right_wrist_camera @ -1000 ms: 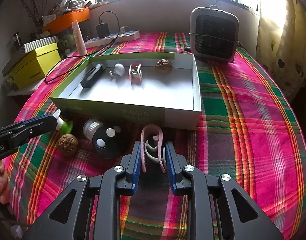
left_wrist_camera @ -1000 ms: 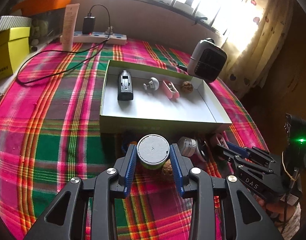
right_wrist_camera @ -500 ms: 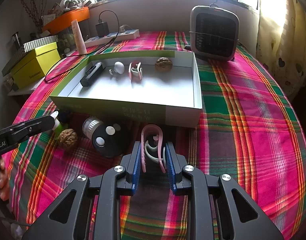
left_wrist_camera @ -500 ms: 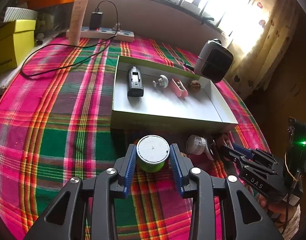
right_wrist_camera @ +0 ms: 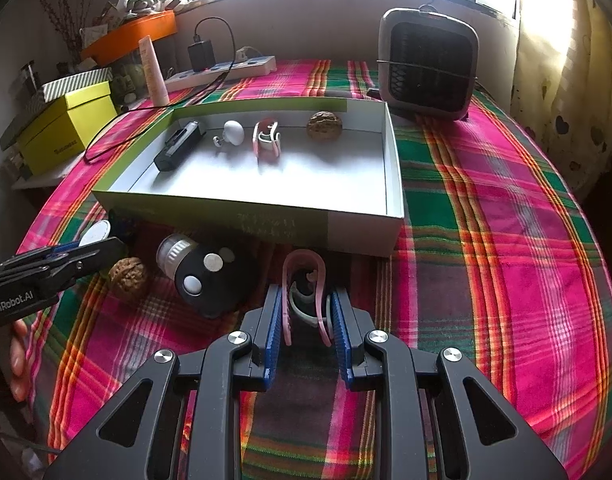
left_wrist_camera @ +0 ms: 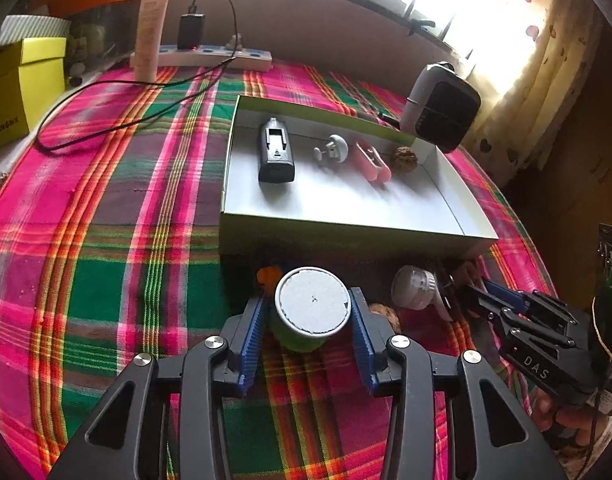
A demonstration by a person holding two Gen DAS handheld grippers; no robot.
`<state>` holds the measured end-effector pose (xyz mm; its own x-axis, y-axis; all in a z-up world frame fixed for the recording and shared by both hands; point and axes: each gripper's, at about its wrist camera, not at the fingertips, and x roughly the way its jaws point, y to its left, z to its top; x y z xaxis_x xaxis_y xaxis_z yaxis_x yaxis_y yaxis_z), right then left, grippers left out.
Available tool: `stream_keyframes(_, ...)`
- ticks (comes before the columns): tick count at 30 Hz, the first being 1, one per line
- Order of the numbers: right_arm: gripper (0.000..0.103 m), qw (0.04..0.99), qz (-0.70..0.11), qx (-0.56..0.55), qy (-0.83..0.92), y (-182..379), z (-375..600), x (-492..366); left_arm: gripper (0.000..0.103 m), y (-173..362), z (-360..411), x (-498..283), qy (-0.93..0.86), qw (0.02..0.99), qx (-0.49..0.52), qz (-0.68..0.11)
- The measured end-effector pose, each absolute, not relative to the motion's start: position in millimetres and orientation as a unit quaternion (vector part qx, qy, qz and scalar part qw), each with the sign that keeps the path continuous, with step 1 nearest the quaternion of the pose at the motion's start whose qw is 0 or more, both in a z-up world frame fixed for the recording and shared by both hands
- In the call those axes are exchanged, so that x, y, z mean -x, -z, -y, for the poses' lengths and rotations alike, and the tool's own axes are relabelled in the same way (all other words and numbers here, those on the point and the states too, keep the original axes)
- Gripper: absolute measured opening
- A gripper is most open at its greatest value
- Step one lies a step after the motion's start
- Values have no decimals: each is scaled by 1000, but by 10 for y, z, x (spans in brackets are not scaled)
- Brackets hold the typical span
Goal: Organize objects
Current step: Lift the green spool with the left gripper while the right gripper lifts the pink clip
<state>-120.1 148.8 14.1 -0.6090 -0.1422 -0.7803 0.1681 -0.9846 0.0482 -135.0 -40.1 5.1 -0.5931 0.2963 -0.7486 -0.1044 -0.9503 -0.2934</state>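
The left gripper (left_wrist_camera: 312,326) is opening its ribbed blue jaws, a round green cup (left_wrist_camera: 311,312) with a flat grey lid sitting between them, small gaps showing at each pad. The right gripper (right_wrist_camera: 308,322) is pinching a curved pink clip (right_wrist_camera: 304,292), jaws narrow, pads pressing its two arms.

Both are working over a plaid cloth (right_wrist_camera: 506,240) woven in pink, green and orange. At twelve o'clock from the right gripper a shallow cardboard box (right_wrist_camera: 362,232) is lying, white inside, green outside. It is holding four things in a row: one black battery (right_wrist_camera: 178,146), one white knob (right_wrist_camera: 232,133), one pink clip, one wrinkled walnut (right_wrist_camera: 324,125).

Outside the box, at ten o'clock from the right gripper, a second walnut (right_wrist_camera: 129,278) and a black cylinder (right_wrist_camera: 204,278) with a ridged silver cap are resting. A boxy fan (right_wrist_camera: 428,66) is standing at one o'clock.
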Motion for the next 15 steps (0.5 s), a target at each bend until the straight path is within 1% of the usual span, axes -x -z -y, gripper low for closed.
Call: stream_keyframes(15, 25, 81, -21, -432, 898, -141, -1468, 1194, 36, -48, 377, 1330, -892, 109, 428, 95)
